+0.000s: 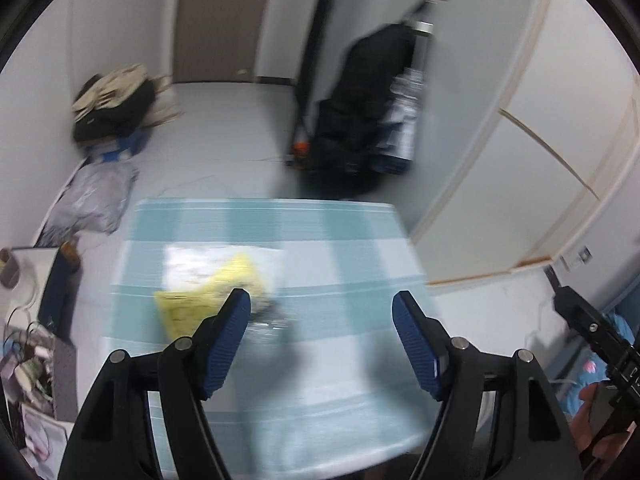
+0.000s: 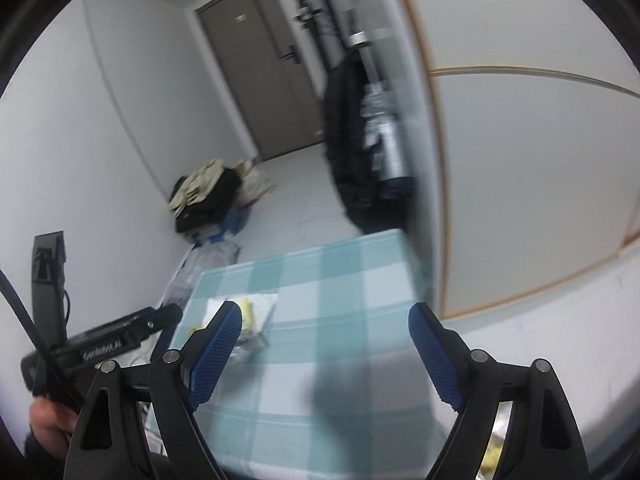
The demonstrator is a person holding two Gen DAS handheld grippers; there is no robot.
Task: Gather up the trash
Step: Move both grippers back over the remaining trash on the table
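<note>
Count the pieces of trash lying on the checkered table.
2 that I can tell apart: a yellow wrapper on the table's left side, and a clear plastic wrapper beneath and beside it. Blur may hide more.

A lived-in home, likely a small flat's entry room: a grey door (image 2: 256, 76) at 12 o'clock, a coat (image 1: 360, 112) hanging at 1 o'clock, piled clothes (image 1: 114, 100) and bags (blurred) at 10 o'clock, a checked tablecloth (image 1: 340, 248).
</note>
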